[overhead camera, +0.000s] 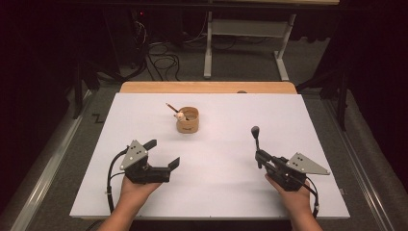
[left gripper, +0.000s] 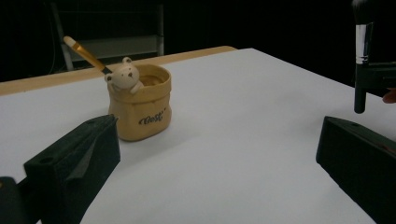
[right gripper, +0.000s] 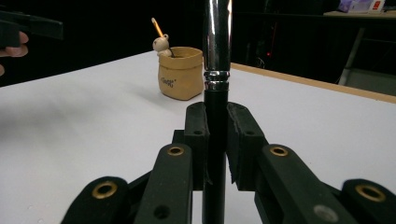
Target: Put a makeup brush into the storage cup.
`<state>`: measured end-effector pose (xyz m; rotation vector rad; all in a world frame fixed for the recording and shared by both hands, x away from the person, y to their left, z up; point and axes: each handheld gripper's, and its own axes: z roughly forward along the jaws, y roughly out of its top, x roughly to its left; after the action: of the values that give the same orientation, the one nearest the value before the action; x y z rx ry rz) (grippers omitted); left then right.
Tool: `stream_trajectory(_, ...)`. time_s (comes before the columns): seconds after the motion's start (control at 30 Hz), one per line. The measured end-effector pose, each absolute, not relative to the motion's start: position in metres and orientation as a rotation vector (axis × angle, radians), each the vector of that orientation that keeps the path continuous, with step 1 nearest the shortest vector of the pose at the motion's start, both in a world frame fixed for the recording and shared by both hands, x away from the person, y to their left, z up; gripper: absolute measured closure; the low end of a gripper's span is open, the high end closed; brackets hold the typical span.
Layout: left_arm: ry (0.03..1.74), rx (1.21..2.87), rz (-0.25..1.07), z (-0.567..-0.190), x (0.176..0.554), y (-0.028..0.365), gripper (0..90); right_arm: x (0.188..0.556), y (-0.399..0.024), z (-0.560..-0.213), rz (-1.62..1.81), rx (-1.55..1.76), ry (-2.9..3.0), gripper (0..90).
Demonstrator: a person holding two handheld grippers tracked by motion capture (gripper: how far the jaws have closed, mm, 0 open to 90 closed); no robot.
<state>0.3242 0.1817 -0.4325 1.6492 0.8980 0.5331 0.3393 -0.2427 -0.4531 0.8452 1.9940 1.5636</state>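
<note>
clearly the work in hand is carrying a black-handled makeup brush with a silver ferrule [overhead camera: 256,138] toward the tan sack-shaped ceramic cup with a little bear on its rim [overhead camera: 187,120], where an orange-handled brush [overhead camera: 171,107] already leans. the right gripper [overhead camera: 260,156] has its jaws clamped on the black handle, holding the brush upright above the white table [overhead camera: 231,192], well apart from the cup. the left gripper [overhead camera: 163,154] hangs wide open, holding nothing. next, i judge, the brush must travel to the cup and lower in beside the leaning brush; nothing lies between.
</note>
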Motion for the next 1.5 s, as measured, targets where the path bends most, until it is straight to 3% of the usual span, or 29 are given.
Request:
stream_trajectory(0.33, 0.869, 1.616, 0.494, -0.428, 0.340, 0.160, 0.7, 0.347, -0.228, -0.444, 1.534, 0.803, 2.026, 80.6)
stream_trajectory(1.0, 0.838, 1.625, 0.451, -0.433, 0.329, 0.155, 1.9, 0.360, -0.179, -0.434, 1.582, 0.738, 2.026, 80.6)
stream_trajectory(1.5, 0.803, 1.652, 0.418, -0.435, 0.321, 0.142, 1.1, 0.344, -0.163, -0.447, 1.605, 0.684, 2.033, 80.6)
